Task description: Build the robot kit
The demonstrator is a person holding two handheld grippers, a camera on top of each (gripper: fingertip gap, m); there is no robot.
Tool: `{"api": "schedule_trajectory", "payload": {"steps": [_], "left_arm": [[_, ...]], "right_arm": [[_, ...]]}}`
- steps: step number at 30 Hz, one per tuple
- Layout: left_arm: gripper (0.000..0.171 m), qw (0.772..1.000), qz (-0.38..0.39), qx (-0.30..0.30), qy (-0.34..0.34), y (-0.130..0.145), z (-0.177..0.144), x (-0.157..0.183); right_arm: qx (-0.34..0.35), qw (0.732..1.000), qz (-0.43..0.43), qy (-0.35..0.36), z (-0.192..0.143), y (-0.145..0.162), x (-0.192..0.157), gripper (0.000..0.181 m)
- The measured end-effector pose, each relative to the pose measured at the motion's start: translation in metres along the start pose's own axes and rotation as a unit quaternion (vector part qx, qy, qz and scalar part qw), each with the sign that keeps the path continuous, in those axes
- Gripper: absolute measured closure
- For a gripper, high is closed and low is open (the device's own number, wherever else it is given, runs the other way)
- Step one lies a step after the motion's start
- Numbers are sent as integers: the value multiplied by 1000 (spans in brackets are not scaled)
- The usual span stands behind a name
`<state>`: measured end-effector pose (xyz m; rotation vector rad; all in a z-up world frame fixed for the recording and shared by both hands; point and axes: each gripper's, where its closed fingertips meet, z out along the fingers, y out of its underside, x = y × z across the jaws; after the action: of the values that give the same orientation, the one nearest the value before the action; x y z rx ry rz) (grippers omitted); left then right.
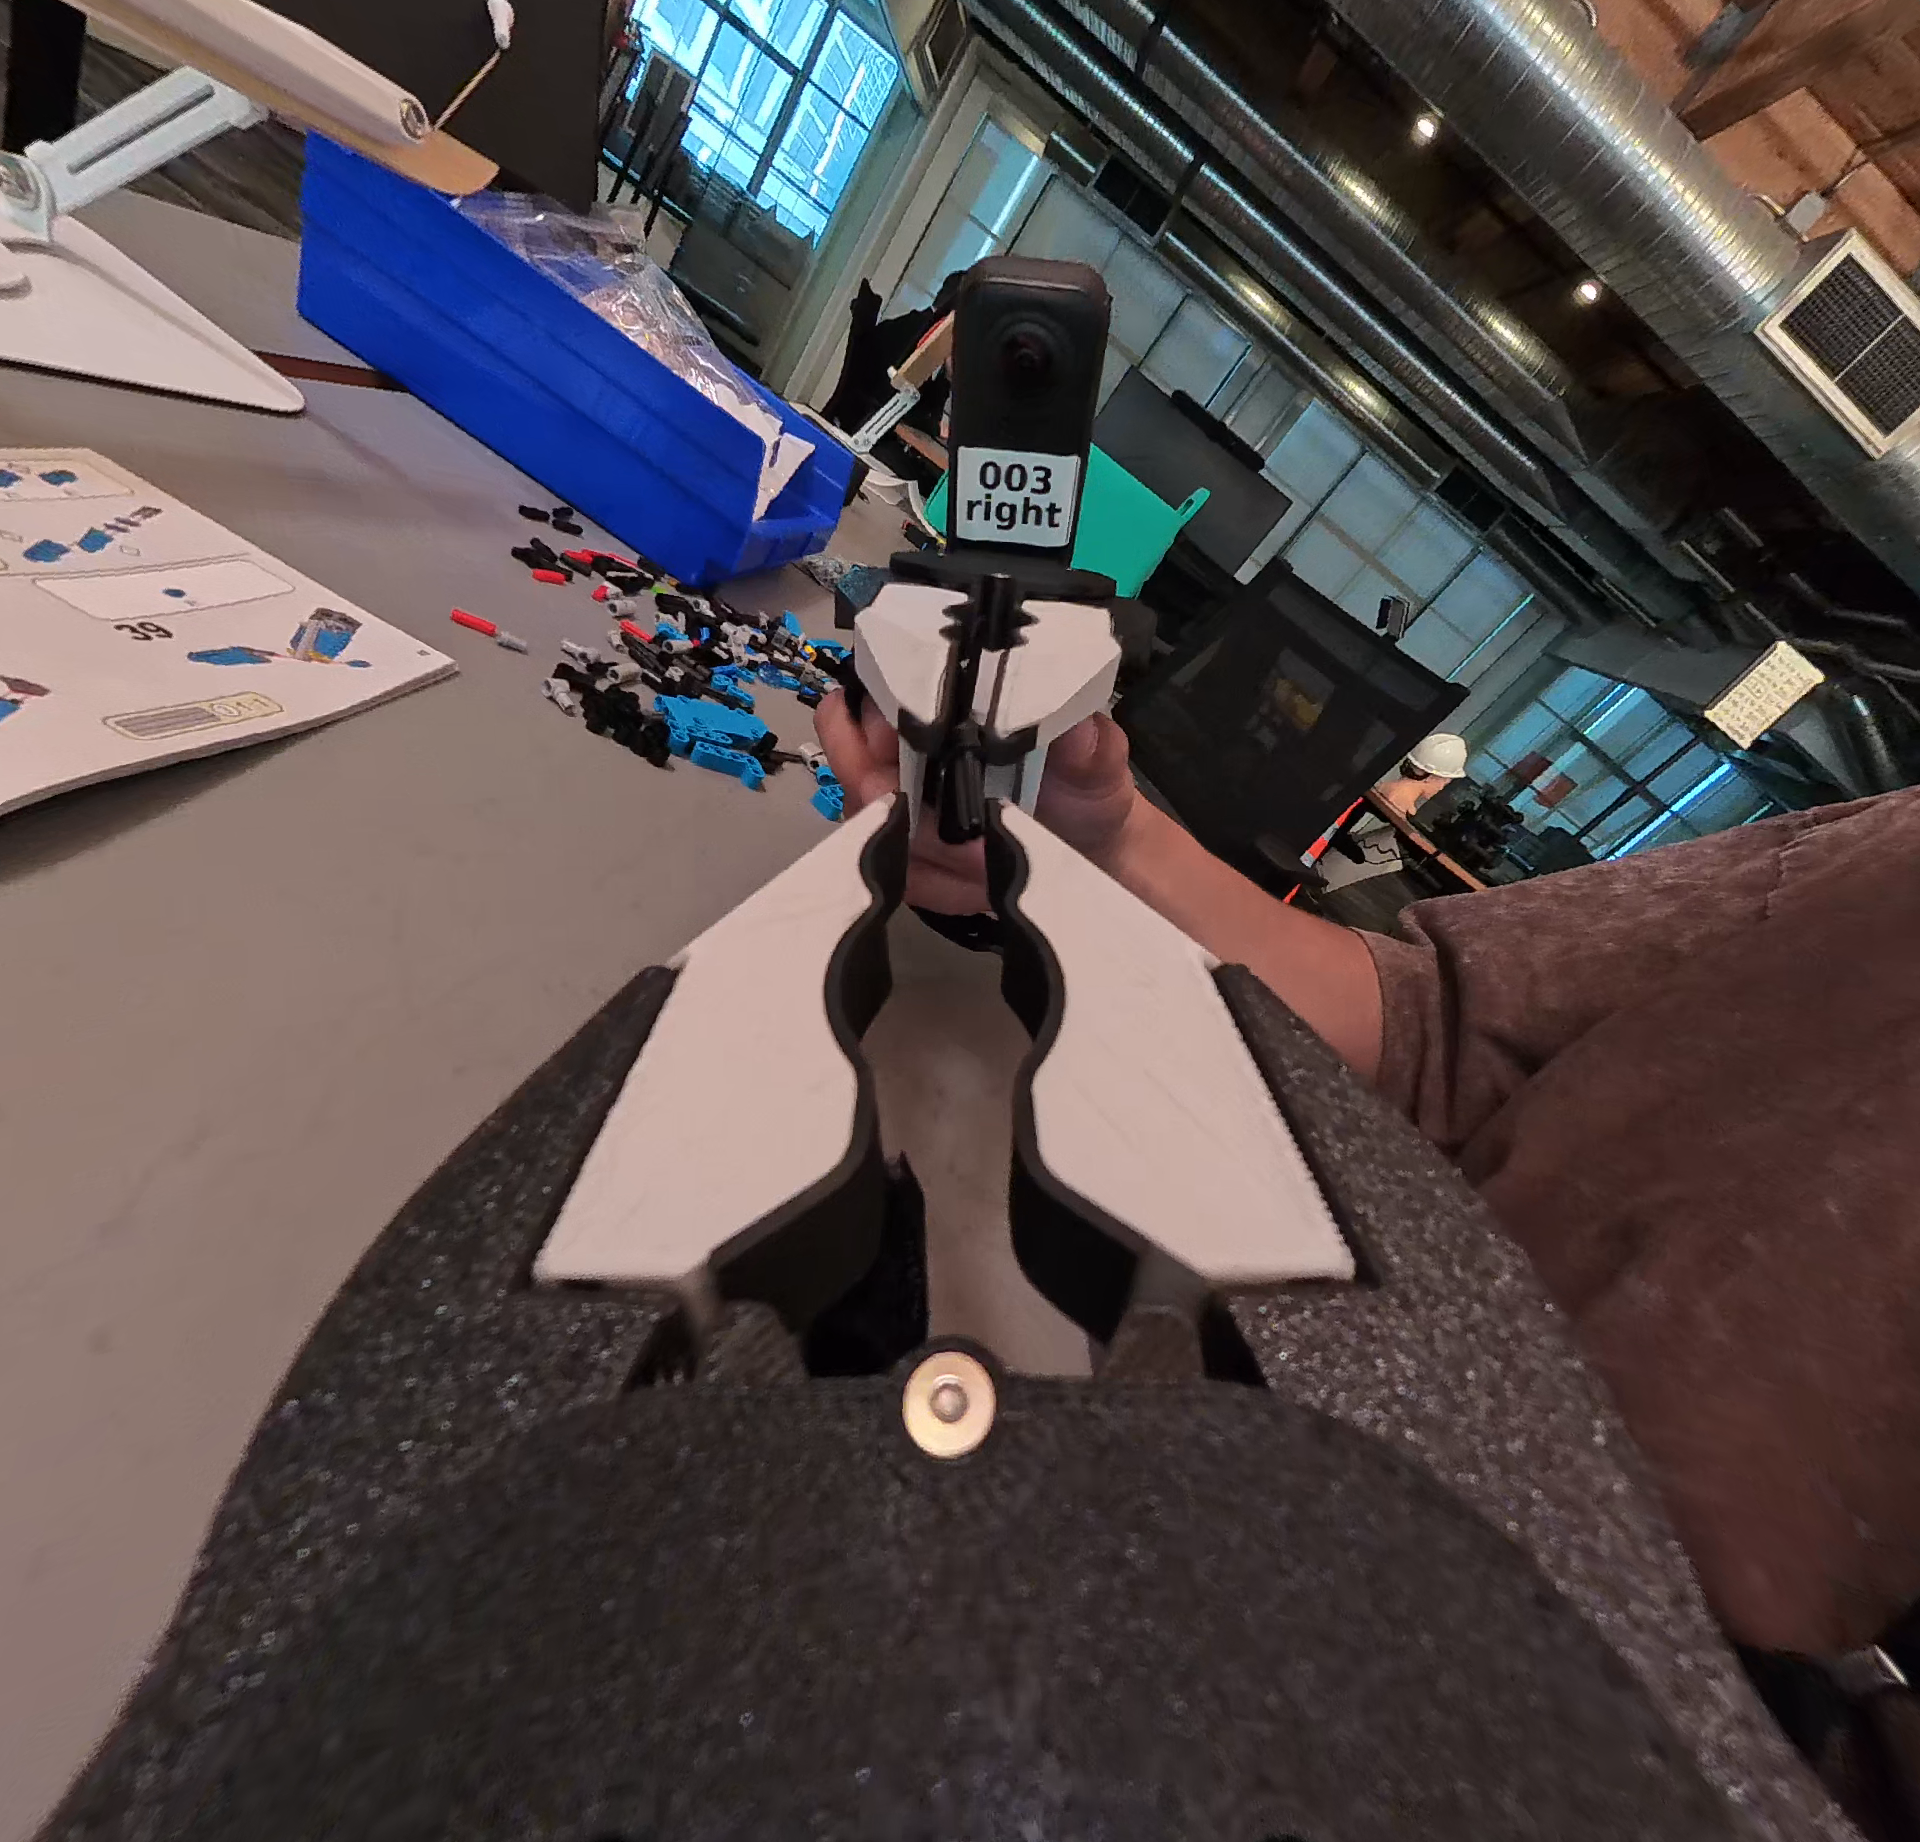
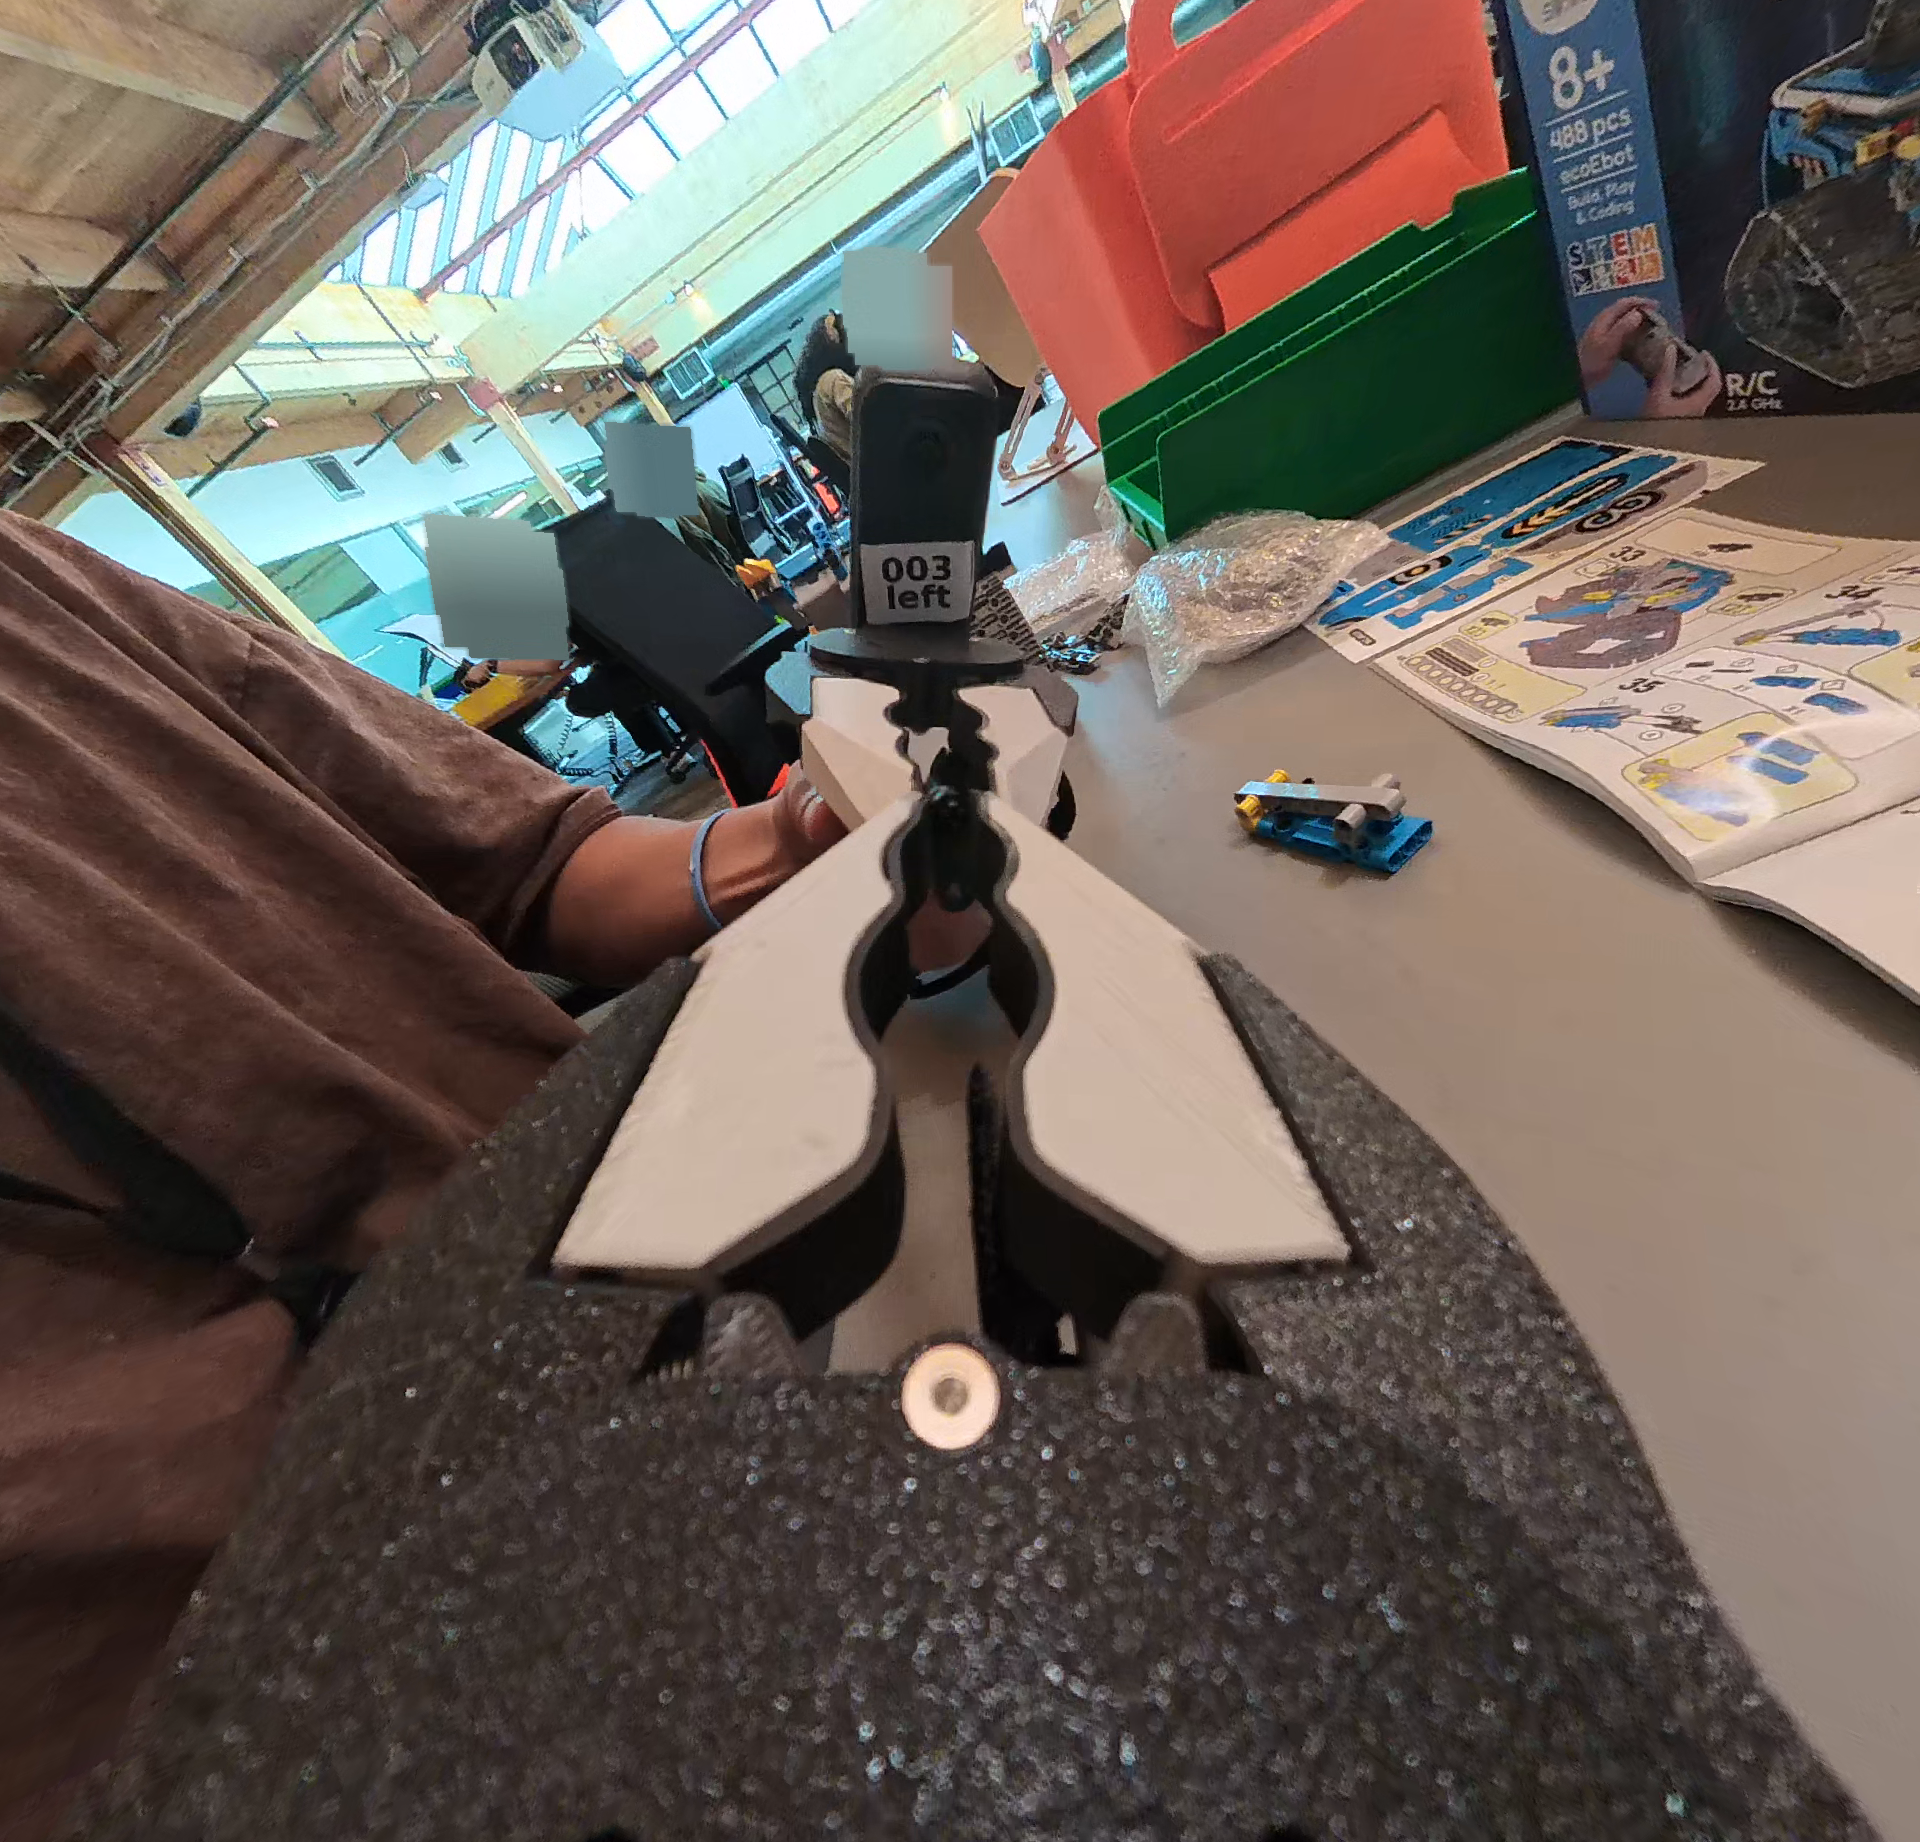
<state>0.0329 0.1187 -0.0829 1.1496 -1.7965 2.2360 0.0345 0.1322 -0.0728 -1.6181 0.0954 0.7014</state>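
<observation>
My two grippers face each other tip to tip above the grey table [image 1: 312, 961]. My left gripper [image 1: 948, 805] has its jaws nearly closed on a small black part [image 1: 961, 790]. It also shows in the right wrist view [image 2: 940, 743]. My right gripper [image 2: 948, 805] is closed on a small black part [image 2: 951, 857] and shows in the left wrist view [image 1: 977, 691]. The parts meet between the tips; I cannot tell whether they are one piece or two. A hand wraps each gripper.
A pile of loose blue, black and red pieces [image 1: 686, 670] lies by a blue bin [image 1: 520, 358] and an open booklet [image 1: 156, 629]. A small blue and grey assembly [image 2: 1335, 821], plastic bags [image 2: 1236, 577], a green bin [image 2: 1330, 410] and a kit box [image 2: 1714, 161] stand on the other side. Less than 4 cm separates the two grippers' tips.
</observation>
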Motion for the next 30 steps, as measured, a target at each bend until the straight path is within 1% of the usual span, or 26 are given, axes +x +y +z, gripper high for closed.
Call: {"api": "schedule_trajectory", "payload": {"steps": [7,9,10,12,14,15,16,17,19,21,23,25,26,28,29,30], "left_arm": [[157,1000,8,-2,-7,1,2,-1],[164,1000,16,-3,3,1,1,3],[165,1000,24,-5,-3,2,1,2],[165,999,33,-12,-14,2,0,-1],[165,999,22,-16,-31,3,-3,-10],[165,998,17,-18,-53,3,-7,-19],[165,997,12,-22,-79,4,-10,-30],[165,994,7,-29,-109,6,-14,-41],[165,986,-3,-51,-157,14,-16,-59],[165,983,-16,-65,-169,21,-16,-65],[165,984,-31,-58,-165,20,-17,-67],[165,988,-52,-32,-144,12,-22,-64],[165,988,-67,-16,-135,7,-24,-64],[165,988,-94,12,-119,-1,-30,-65],[166,988,-102,21,-113,-4,-33,-65],[165,988,-104,25,-109,-6,-35,-65]], "right_arm": [[-1,1000,-2,5,4,1,1,176],[1,1000,5,0,4,1,0,176],[1,1000,9,-1,4,1,0,175],[-2,1000,5,9,4,2,4,175],[-4,999,-21,35,3,1,9,174],[-10,998,-39,56,0,2,14,168],[-41,994,-65,82,-3,9,22,163],[-92,984,-102,110,-6,24,31,162],[-205,951,-177,149,-8,56,49,157],[-288,919,-226,147,-5,78,58,156],[-335,900,-248,127,0,88,65,158],[-387,878,-261,109,1,98,75,159],[-406,867,-270,106,3,100,80,159],[-431,855,-274,92,7,103,84,159],[-446,847,-275,87,9,105,87,161],[-460,843,-268,70,11,108,83,171]]}}
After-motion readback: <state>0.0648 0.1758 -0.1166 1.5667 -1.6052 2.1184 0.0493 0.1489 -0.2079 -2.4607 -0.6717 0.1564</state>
